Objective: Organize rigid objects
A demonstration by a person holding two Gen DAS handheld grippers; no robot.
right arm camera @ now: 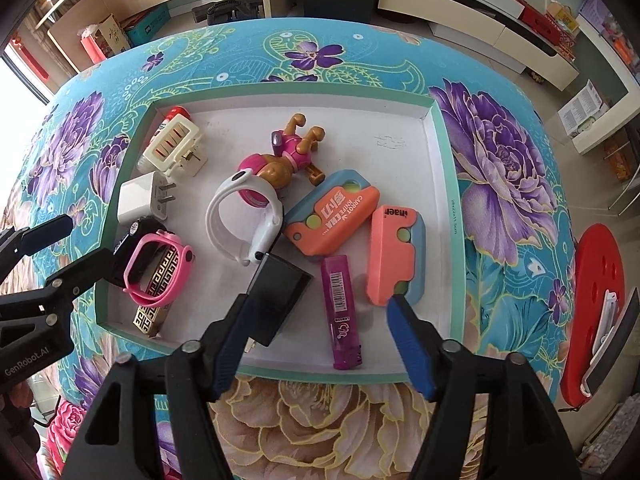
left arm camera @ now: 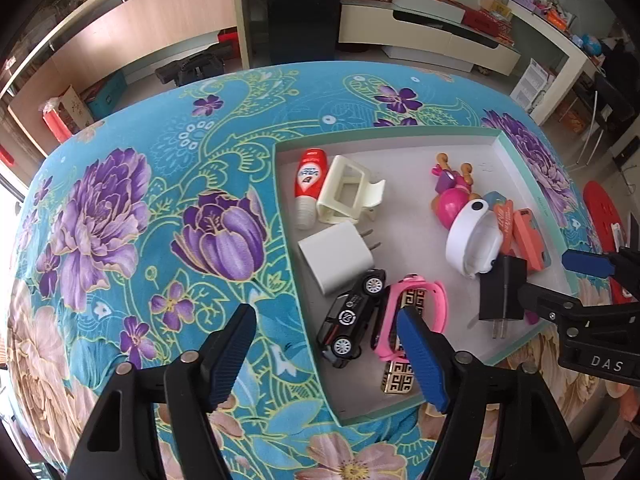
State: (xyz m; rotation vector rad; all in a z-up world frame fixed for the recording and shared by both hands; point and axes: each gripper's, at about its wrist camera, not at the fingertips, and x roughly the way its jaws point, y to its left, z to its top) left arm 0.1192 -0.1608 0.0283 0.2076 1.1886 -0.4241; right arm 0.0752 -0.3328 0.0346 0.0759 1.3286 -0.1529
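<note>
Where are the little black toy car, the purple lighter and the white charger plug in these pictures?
Black toy car (left arm camera: 350, 316), left wrist view, on its roof.
Purple lighter (right arm camera: 342, 308), right wrist view, on the barcode label at mid-body.
White charger plug (left arm camera: 336, 254), left wrist view, on its flat white face.

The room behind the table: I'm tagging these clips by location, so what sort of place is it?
Most likely a home living room. A floral cloth covers the table, a low white TV-style cabinet lines the far wall, and boxes and toys clutter a side shelf.
</note>
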